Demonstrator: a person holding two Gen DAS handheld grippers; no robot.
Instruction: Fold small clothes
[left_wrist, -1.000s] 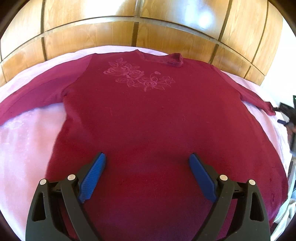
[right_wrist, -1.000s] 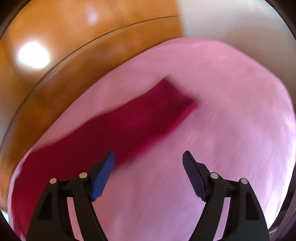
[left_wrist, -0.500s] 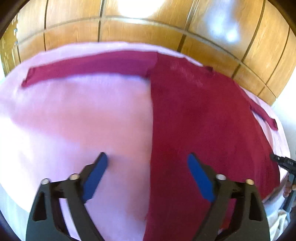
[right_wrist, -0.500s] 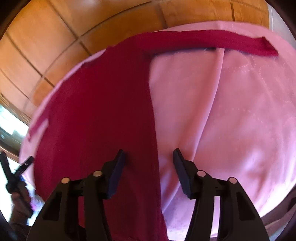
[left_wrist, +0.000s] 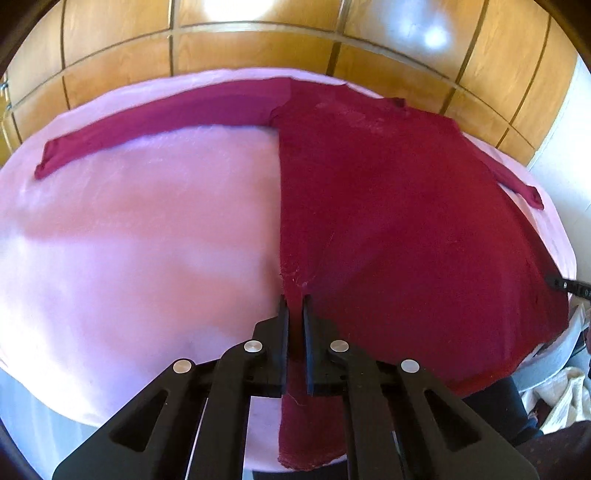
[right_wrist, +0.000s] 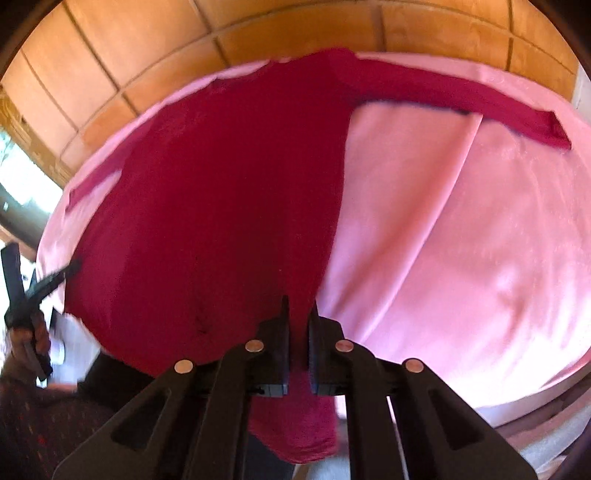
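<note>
My left gripper (left_wrist: 294, 306) and right gripper (right_wrist: 298, 306) are both clamped on the side edges of the red top (left_wrist: 388, 221) near its hem; it lies flat on the pink bed (left_wrist: 129, 240); soft, light knit, likely to sag, so edge grips suit it.

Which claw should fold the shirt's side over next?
Probably either: the left claw and right claw each pinch one bottom corner of the red shirt, lying flat.
</note>
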